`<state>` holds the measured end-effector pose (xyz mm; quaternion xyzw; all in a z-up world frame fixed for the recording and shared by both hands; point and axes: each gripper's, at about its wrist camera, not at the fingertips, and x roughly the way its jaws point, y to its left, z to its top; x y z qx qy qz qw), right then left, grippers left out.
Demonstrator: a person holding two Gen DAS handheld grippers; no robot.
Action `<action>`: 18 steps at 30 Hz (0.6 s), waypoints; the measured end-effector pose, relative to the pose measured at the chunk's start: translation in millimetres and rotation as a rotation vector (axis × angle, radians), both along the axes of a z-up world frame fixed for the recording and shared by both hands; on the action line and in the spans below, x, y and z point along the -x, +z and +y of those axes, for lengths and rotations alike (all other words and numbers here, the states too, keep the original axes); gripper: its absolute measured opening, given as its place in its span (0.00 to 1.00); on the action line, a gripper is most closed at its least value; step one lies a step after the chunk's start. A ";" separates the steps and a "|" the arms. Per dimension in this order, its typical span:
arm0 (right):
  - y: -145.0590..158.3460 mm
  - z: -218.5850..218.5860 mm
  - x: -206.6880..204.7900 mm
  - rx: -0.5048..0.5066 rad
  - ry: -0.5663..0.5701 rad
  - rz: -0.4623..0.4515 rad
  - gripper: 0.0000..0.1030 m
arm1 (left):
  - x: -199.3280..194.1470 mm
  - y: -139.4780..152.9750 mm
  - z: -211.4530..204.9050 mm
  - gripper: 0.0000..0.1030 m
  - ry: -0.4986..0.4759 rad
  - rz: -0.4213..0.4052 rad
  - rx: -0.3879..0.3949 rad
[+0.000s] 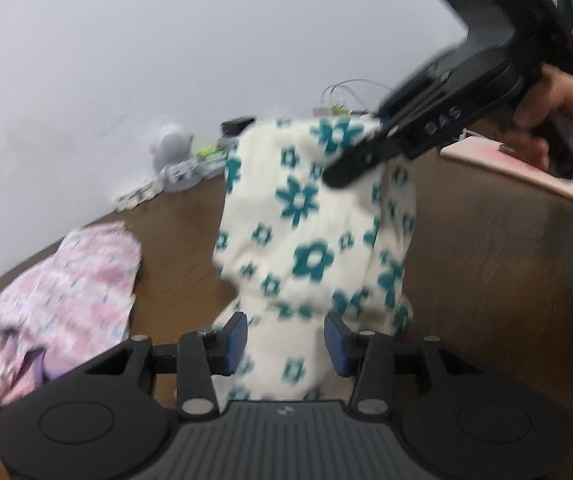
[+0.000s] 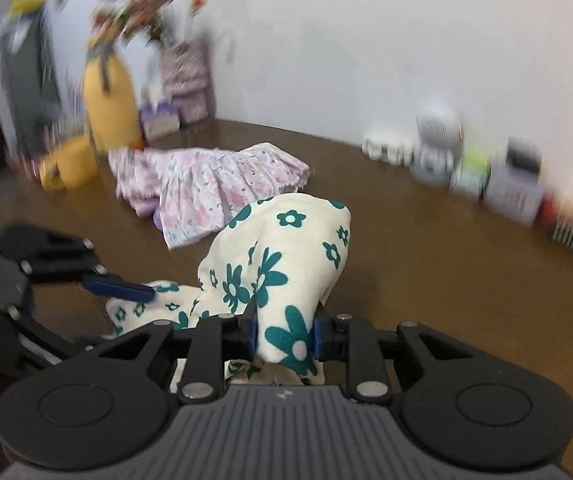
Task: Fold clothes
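A cream cloth printed with teal flowers hangs in the air above a brown table, held up at its top edge. The right gripper reaches in from the upper right of the left wrist view and pinches that top edge, its dark fingers pressed together on the fabric. A hand grips its handle, with a pink sleeve behind it.

In the right wrist view, the same cloth bulges forward from between the right gripper's blue pads, which press on it from both sides.

The left gripper sits low in front of the cloth. Its blue pads are spread, with the lower part of the cloth running between them; the pads do not appear to clamp it. From the right wrist view, the left gripper shows left of the cloth, one blue finger lying against the cloth's lower fold.

Left of the cloth, a pink floral garment lies crumpled on the table. Behind the cloth, along the white wall, stand a small grey fan and blurred small items. Right of the cloth lies a pale pink pad.
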<state>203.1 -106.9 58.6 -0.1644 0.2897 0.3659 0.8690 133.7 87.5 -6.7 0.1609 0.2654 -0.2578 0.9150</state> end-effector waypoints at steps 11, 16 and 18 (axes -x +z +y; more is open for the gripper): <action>-4.0 89.3 65.7 0.386 0.162 -0.307 0.22 | -14.5 -19.3 2.5 0.45 0.022 0.071 0.035; -11.6 112.4 87.6 0.422 0.237 -0.311 0.24 | -7.3 -18.5 17.6 0.46 0.033 0.091 0.092; -16.9 119.7 92.8 0.432 0.249 -0.298 0.24 | 9.8 -12.4 28.1 0.46 0.041 0.066 0.092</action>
